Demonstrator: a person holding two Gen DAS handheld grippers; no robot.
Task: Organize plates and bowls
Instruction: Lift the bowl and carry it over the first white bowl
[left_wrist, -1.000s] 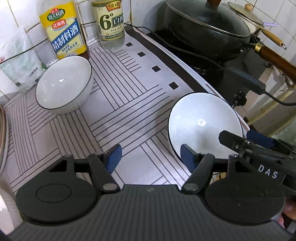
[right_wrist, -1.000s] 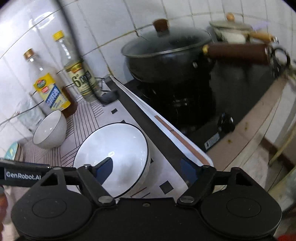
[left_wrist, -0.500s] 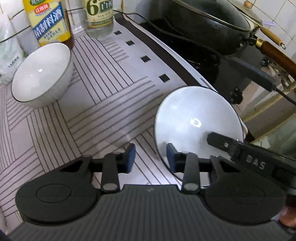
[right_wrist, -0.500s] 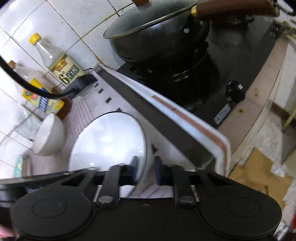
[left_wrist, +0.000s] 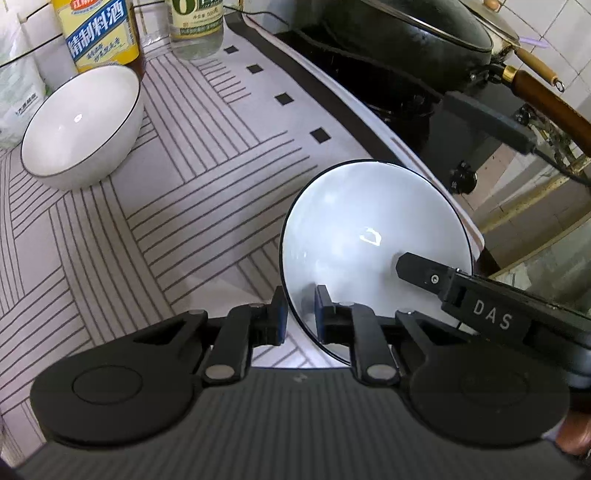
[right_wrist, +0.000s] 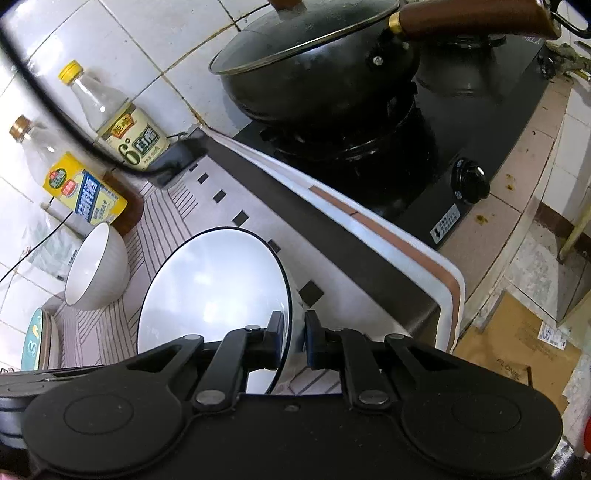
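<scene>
Item 1: wide white ceramic bowl with a thin dark rim (left_wrist: 373, 236). It sits near the front right of the bench (left_wrist: 207, 192), on a pale mat printed with grey stripes and small black squares (left_wrist: 177, 229), close to the mat's edge beside the stove. Its rim is gripped on two sides.

Item 2: left hand-held gripper (left_wrist: 300, 320). Its jaws have just been closing and now pinch the near left rim of the wide bowl, one blue pad inside the wall and one outside.

Item 3: right hand-held gripper (right_wrist: 294, 339). Its jaws have likewise just been closing and now clamp the bowl's opposite rim, one pad on each side of the wall. In the left wrist view its black body lettered "DAS" reaches across the bowl's right side.

Item 4: smaller, deeper white ceramic bowl with a dark rim (left_wrist: 83, 125). It stands upright at the back left of the mat, well apart from the wide bowl and just in front of the bottles.

Item 5: yellow-labelled bottle of dark liquid (left_wrist: 98, 35) and clear bottle with a pale green label (left_wrist: 195, 27), both against the tiled wall.

Item 6: black lidded wok with a brown wooden handle (right_wrist: 314, 70) on a black gas stove (right_wrist: 461, 155), to the right of the mat.

Item 7: teal-rimmed plates (right_wrist: 37, 339), seen edge-on at the far left of the right wrist view.
</scene>
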